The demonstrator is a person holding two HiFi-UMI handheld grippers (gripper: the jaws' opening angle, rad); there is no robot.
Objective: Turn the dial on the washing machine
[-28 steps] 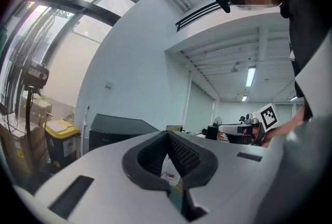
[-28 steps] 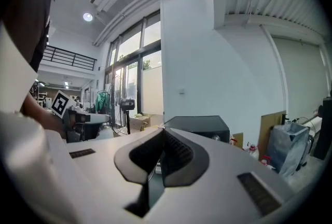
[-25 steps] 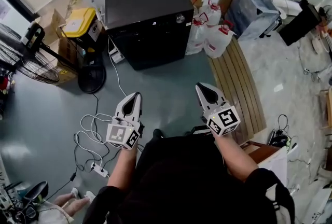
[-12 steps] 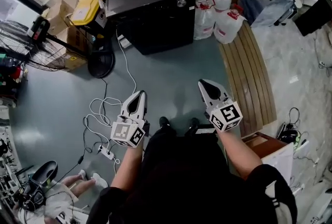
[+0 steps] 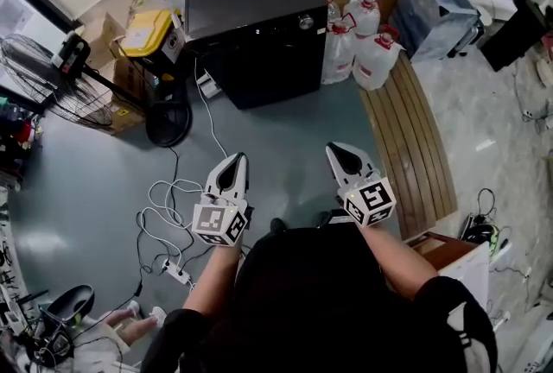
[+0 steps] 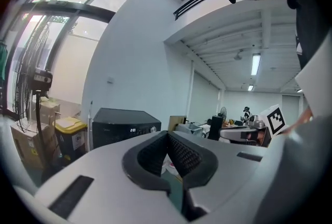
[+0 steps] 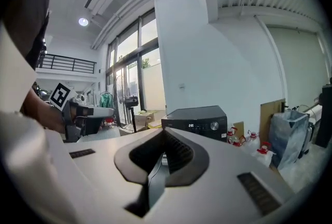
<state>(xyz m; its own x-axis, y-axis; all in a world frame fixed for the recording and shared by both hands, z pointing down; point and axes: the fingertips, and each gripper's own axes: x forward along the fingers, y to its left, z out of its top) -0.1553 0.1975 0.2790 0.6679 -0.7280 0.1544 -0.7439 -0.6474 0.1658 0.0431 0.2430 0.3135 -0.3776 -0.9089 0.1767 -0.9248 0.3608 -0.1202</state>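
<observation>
The black washing machine point(image 5: 255, 26) stands on the floor against the far wall, its round silver dial point(image 5: 305, 22) at the front's upper right. It also shows ahead in the right gripper view, where the dial point(image 7: 214, 125) sits beside a lit display. The left gripper view shows the machine point(image 6: 124, 127) too. My left gripper point(image 5: 235, 162) and right gripper point(image 5: 340, 151) hover side by side over the floor, well short of the machine, both pointing toward it. Both are shut with nothing between their pads point(image 6: 179, 153).
A standing fan point(image 5: 52, 86) and a yellow-lidded bin point(image 5: 149, 33) are left of the machine. White jugs point(image 5: 363, 47) and a grey bag point(image 5: 436, 4) stand to its right. A slatted wooden bench point(image 5: 410, 138) runs along the right. Cables and a power strip point(image 5: 168, 216) lie on the floor at left.
Both grippers have drifted a little over the floor, the left one now slightly further right in the head view. Both stay shut and empty.
</observation>
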